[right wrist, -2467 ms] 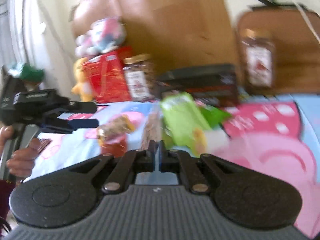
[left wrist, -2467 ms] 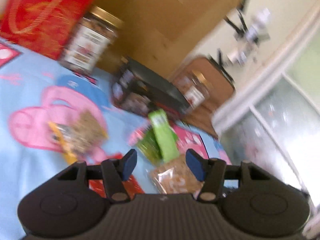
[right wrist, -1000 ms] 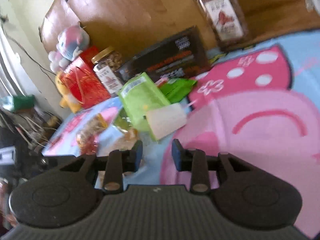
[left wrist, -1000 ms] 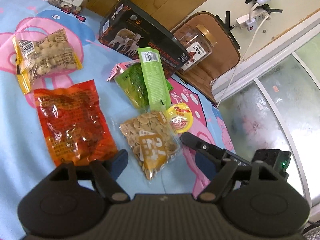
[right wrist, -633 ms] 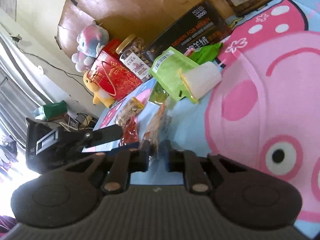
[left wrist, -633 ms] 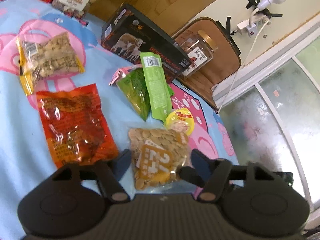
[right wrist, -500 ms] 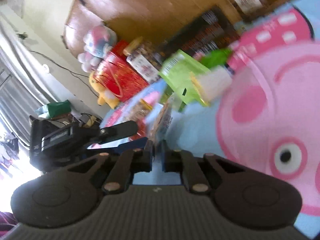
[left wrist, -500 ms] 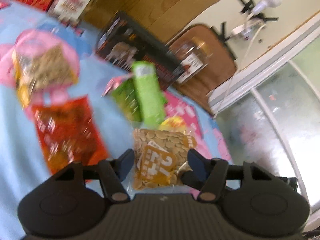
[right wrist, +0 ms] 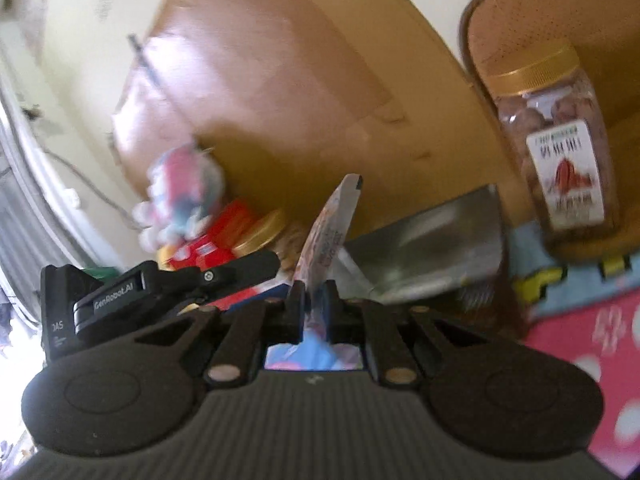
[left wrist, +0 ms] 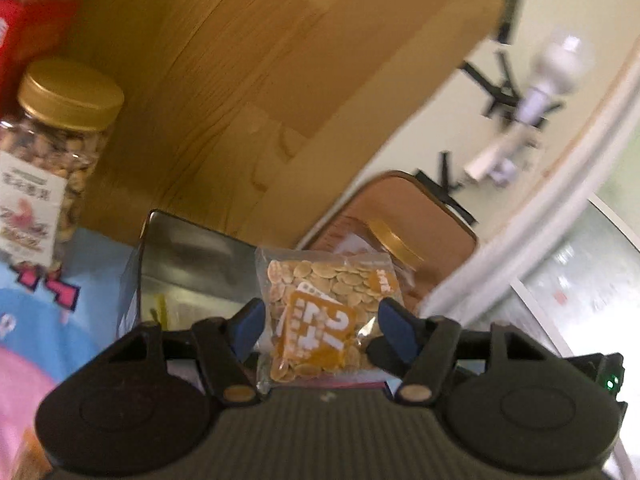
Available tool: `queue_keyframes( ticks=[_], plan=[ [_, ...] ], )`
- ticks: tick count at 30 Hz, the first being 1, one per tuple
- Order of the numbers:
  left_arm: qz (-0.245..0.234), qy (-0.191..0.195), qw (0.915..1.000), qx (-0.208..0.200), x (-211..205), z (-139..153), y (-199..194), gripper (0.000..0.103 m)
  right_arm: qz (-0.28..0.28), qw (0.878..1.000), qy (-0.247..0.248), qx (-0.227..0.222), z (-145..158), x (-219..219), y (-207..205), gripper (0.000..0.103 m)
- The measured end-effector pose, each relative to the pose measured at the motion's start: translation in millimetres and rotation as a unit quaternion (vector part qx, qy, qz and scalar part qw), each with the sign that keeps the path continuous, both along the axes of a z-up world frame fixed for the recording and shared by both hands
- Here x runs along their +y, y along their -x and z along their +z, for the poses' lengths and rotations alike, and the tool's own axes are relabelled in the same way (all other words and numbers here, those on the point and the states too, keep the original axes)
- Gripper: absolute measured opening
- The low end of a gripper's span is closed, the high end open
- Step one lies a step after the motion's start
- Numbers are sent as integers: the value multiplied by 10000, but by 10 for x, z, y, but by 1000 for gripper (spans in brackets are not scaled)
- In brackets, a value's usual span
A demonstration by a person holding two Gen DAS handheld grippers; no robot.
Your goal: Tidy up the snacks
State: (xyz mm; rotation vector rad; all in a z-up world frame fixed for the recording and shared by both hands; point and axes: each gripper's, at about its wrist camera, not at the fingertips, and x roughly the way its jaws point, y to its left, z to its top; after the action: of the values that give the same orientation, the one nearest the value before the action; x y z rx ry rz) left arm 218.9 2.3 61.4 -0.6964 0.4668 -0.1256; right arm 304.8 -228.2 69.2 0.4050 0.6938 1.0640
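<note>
A clear packet of pale seeds with an orange label hangs in the air, off the sheet. It sits between the blue pads of my left gripper, which touch its two side edges while the jaws open slightly. In the right wrist view the same packet stands edge-on and tilted. My right gripper pinches its lower edge, its jaws easing apart a little. One finger of the left gripper reaches in from the left to the packet.
A dark box lies behind the packet against a wooden headboard. A gold-lidded nut jar stands left, another jar right. A red box and a plush toy are far left. The blue-and-pink sheet lies below.
Both grippers closed on the seed packet and rose with it off the sheet, tilting toward the headboard. The other snack bags have dropped out of view.
</note>
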Motion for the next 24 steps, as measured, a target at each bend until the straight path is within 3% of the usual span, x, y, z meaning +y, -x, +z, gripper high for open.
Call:
queue_keyframes(
  ticks=[4, 6, 9, 11, 17, 19, 20, 24],
  plan=[
    [142, -7, 9997, 176, 45, -185, -361, 64, -167, 9990, 407, -103, -104, 133, -295, 17],
    [224, 30, 9991, 350, 53, -273, -474, 69, -292, 9967, 717, -228, -168, 196, -373, 29],
    [241, -112, 9991, 329, 6, -283, -476, 69, -741, 9899, 1134, -408, -229, 198, -414, 39],
    [162, -139, 9996, 211, -13, -232, -403, 69, -857, 9892, 1096, -461, -224, 119, -384, 42],
    [131, -87, 9995, -262, 170, 18, 371, 69, -884, 9920, 703, -570, -47, -173, -80, 43],
    [211, -7, 9994, -278, 243, -23, 689, 76, -669, 9945, 622, -505, -46, -230, 98, 43],
    [275, 6, 9994, -189, 267, -79, 851, 76, -497, 9955, 652, -480, -82, -250, 181, 43],
    [339, 92, 9993, 103, 297, -352, 1345, 76, 195, 9898, 1307, -536, -308, -42, 463, 60]
  ],
)
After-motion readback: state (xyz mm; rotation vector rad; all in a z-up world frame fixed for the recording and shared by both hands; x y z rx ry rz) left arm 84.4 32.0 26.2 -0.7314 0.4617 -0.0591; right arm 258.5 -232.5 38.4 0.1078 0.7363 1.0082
